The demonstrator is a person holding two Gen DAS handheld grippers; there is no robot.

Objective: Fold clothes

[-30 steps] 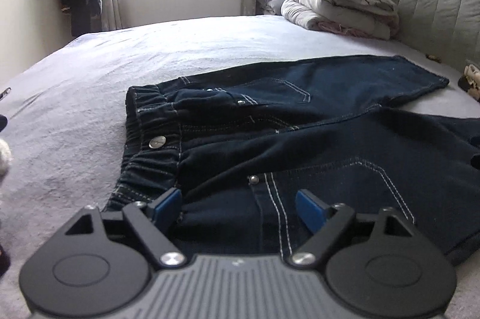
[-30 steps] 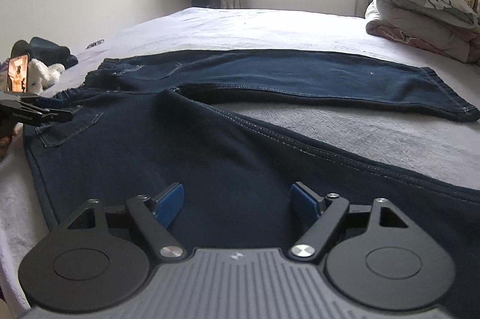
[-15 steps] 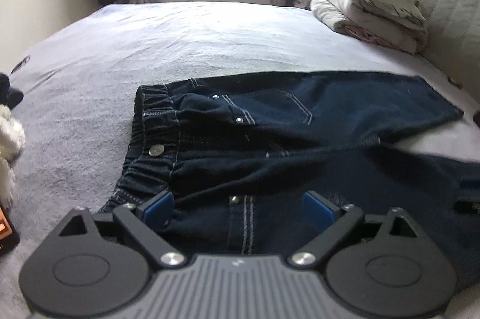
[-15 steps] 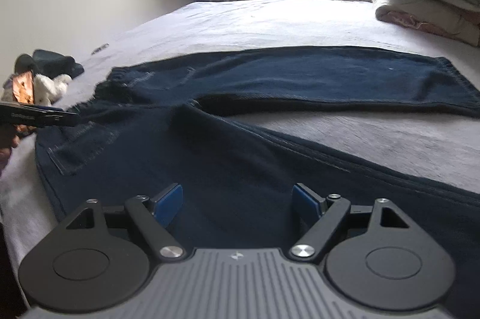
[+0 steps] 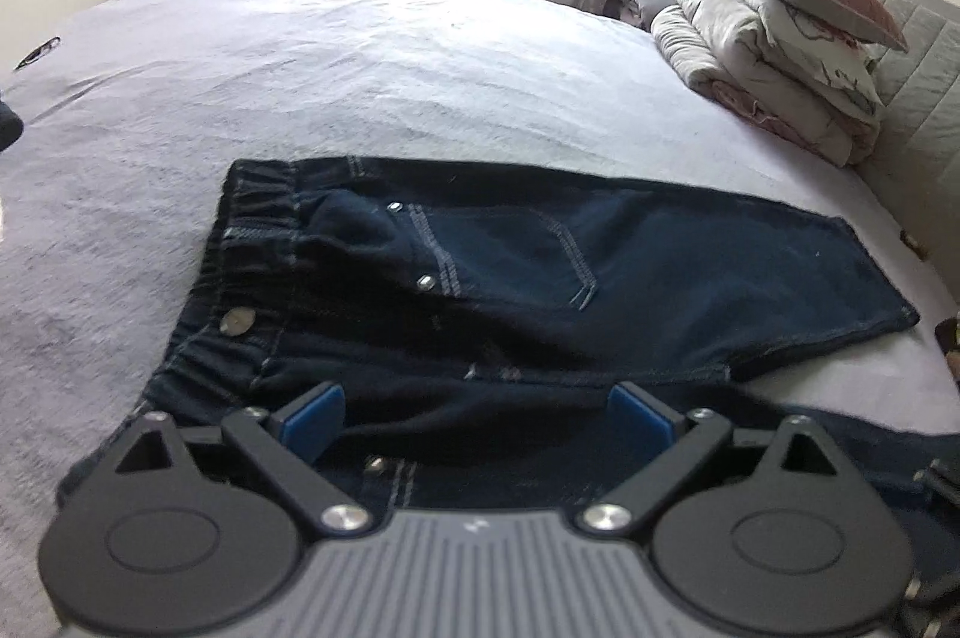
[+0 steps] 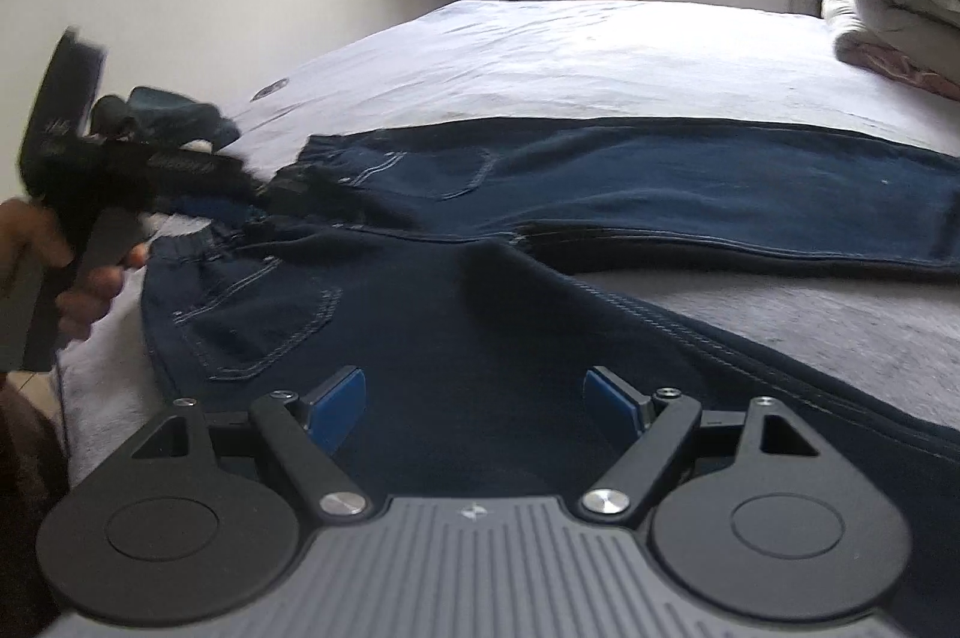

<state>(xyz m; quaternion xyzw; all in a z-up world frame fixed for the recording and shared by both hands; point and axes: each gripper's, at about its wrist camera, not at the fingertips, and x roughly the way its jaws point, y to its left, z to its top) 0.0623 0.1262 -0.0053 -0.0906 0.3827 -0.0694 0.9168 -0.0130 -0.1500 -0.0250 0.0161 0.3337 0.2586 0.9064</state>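
Dark blue jeans [image 5: 540, 278] are spread flat on a grey-sheeted bed [image 5: 360, 56], legs splayed apart. Both the left gripper [image 5: 477, 413] and right gripper [image 6: 474, 395] are held above the denim, fingers wide, nothing gripped.

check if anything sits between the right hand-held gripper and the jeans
Nothing visible does. The right hand-held gripper hangs open directly over the near leg of the dark jeans, with only bare denim between its blue pads.
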